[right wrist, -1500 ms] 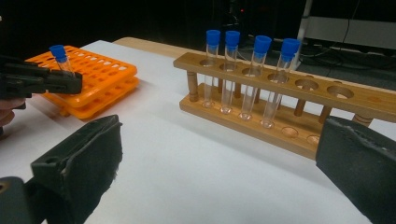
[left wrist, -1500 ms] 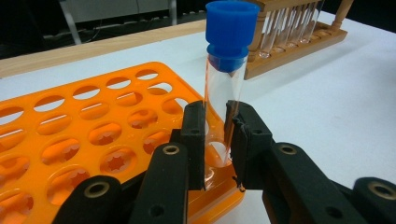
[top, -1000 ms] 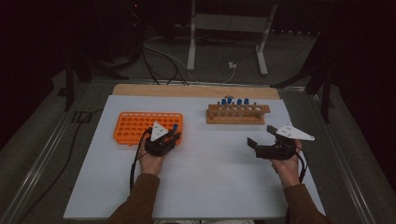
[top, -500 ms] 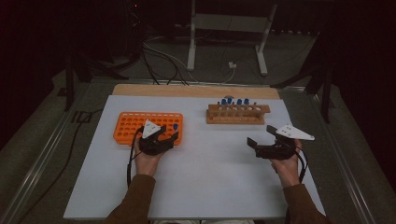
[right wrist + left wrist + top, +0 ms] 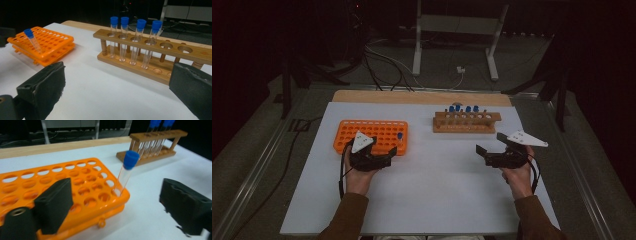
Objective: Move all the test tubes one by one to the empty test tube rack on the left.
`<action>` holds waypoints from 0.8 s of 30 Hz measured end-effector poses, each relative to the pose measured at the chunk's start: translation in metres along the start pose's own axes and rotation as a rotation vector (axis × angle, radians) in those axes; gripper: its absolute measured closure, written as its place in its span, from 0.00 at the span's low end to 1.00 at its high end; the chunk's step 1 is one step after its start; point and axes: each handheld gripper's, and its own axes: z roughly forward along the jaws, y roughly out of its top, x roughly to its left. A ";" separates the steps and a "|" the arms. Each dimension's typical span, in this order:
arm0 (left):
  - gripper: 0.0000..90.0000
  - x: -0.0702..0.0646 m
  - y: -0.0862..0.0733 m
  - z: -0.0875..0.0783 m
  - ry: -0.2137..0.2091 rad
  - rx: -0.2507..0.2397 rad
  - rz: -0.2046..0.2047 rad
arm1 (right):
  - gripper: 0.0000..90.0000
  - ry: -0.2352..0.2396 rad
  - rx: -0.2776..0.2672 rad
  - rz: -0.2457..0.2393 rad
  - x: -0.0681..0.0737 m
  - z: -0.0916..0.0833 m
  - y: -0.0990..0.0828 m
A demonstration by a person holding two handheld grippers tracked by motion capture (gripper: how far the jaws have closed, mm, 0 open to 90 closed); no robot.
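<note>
An orange tube rack [image 5: 371,134] lies left of centre on the white table top [image 5: 432,200]. One clear tube with a blue cap [image 5: 399,136] leans in a hole near its right front corner; the left gripper view has that tube [image 5: 124,176] between and beyond the jaws. My left gripper [image 5: 388,155] hovers at the rack's front edge, open and holding nothing. A wooden rack [image 5: 467,122] at the back holds several blue-capped tubes [image 5: 135,42]. In front of that rack and to its right, my right gripper [image 5: 492,145] is open and holds nothing.
The wooden rack's right-hand holes [image 5: 185,49] stand free. A bare wooden strip [image 5: 422,96] runs along the table's far edge. Cables [image 5: 382,60] and a white stand [image 5: 452,30] are on the floor beyond it.
My left gripper has drawn back to the left and slightly toward the person, away from the tube in the orange rack. The right gripper has stayed in place.
</note>
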 end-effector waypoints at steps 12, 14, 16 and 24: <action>0.01 0.006 -0.006 -0.023 0.053 -0.046 -0.002 | 0.01 -0.017 -0.010 0.022 -0.009 0.010 0.018; 0.01 0.006 -0.006 -0.024 0.049 -0.050 -0.004 | 0.01 -0.022 -0.013 0.018 -0.009 0.013 0.022; 0.01 0.005 -0.006 -0.024 0.060 -0.052 -0.001 | 0.01 -0.021 -0.022 0.026 -0.010 0.016 0.025; 0.01 0.006 -0.010 -0.022 0.076 -0.056 -0.012 | 0.01 -0.019 -0.036 0.062 -0.019 0.029 0.035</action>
